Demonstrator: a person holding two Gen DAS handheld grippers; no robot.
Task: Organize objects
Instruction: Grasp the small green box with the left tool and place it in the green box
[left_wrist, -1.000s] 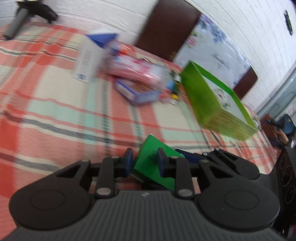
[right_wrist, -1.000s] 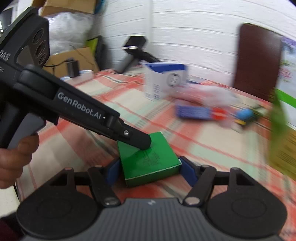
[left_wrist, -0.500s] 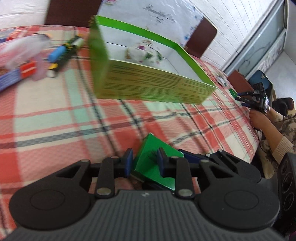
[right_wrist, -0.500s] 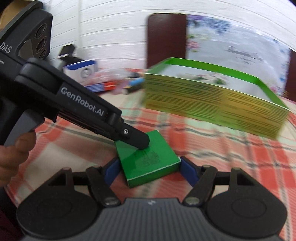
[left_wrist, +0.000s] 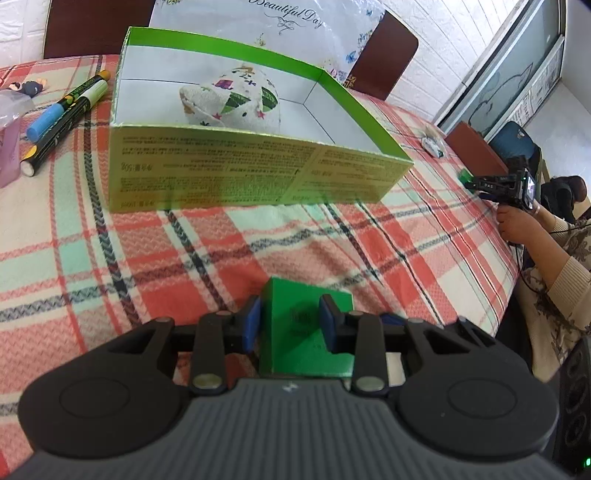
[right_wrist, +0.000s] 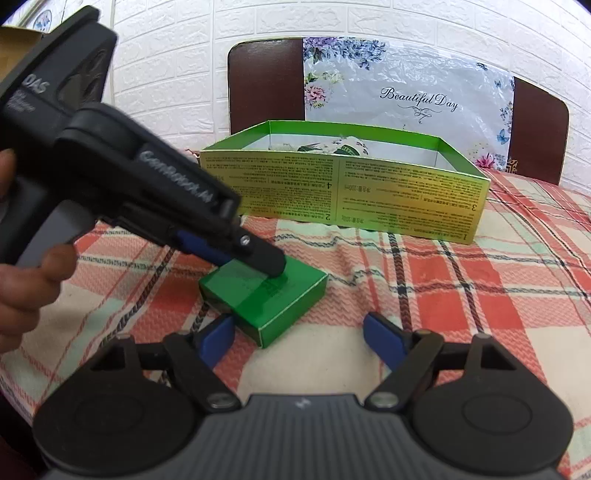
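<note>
Right wrist view: right gripper (right_wrist: 303, 336) jaws have just been opening and now stand wide, clear of the small flat green cardboard box (right_wrist: 264, 295), which sits on the red plaid tablecloth (right_wrist: 461, 295). Left gripper (left_wrist: 290, 325) jaws, also just easing apart, still straddle its upper edge; contact uncertain. Open-topped lime-green cardboard tray (left_wrist: 251, 177) lies just ahead—likely the drop target.

Left claw (right_wrist: 258, 258) grips green box (right_wrist: 273, 299) on tablecloth (right_wrist: 461, 295).
</note>
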